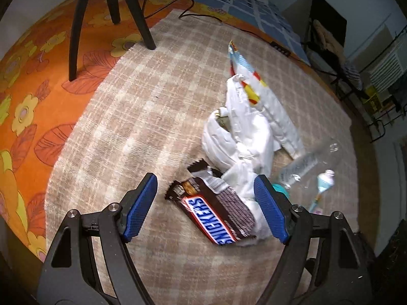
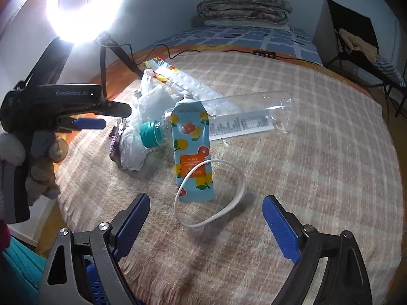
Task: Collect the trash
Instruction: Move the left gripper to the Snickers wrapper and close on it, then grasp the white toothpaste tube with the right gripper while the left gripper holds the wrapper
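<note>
A brown Snickers wrapper (image 1: pixel 212 211) lies on the beige checked blanket between the fingers of my open left gripper (image 1: pixel 206 200), partly under a crumpled white plastic bag (image 1: pixel 239 137). A long white wrapper with colored edge (image 1: pixel 257 86) lies behind the bag. My open right gripper (image 2: pixel 206 218) hovers over a white cord loop (image 2: pixel 211 193) and a blue fruit-print pouch (image 2: pixel 192 152). A clear plastic bottle (image 2: pixel 244 117) with a teal cap (image 2: pixel 151 133) lies behind the pouch. The left gripper (image 2: pixel 89 123) shows at the left of the right wrist view.
The beige checked blanket (image 1: pixel 142 117) covers an orange floral sheet (image 1: pixel 30 96). Black tripod legs (image 1: pixel 76 25) stand at the back left under a bright ring light (image 2: pixel 78 2). A black cable with an inline switch (image 2: pixel 264 54) runs along the far edge. Folded bedding (image 2: pixel 244 7) sits behind.
</note>
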A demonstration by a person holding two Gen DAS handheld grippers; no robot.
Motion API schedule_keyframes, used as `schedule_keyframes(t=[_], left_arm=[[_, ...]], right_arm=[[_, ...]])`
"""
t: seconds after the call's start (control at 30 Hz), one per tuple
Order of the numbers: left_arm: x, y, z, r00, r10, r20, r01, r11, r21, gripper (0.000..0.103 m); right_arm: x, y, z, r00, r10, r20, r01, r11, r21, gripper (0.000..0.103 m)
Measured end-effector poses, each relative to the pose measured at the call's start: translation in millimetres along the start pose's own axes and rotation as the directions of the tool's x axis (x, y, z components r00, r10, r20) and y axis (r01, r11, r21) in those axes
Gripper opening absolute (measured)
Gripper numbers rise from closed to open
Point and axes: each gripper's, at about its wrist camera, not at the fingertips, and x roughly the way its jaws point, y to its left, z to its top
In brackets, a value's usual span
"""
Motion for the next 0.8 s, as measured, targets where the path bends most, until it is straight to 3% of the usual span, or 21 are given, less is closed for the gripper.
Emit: schedule_keyframes(t=[0.07, 0.43, 0.6, 0.67, 0.8], left_arm=[[5, 1, 0, 1.0, 0.006, -0.015, -0.006, 1.0, 0.0, 0.066], [1, 19, -8, 1.0, 0.022, -0.021, -0.022, 1.0, -0.01, 0.051], [-2, 28, -12, 0.999, 0.028, -0.029, -0.029, 1.0, -0.006, 0.038], [-3, 29, -13, 0.999, 0.028, -0.034, -0.028, 1.0, 0.0, 0.027], [-4, 32, -15, 0.999, 0.029, -0.032, -0.029, 0.999, 0.017, 0.019]], right_arm=[[3, 1, 0, 1.0, -0.004, -0.005, 0.004, 1.0, -0.005, 0.092], [16, 6, -4, 0.999, -0.012, -0.041, 0.01, 0.999, -0.035, 0.083], [22, 5, -8, 0.998, -0.019, -0.06, 0.016, 0.999, -0.046, 0.074], [24, 3, -9, 0.997, -0.015, -0.069, 0.013, 0.999, -0.04, 0.069], [26, -1, -10, 0.997, -0.006, -0.078, 0.005, 1.0, -0.019, 0.067]])
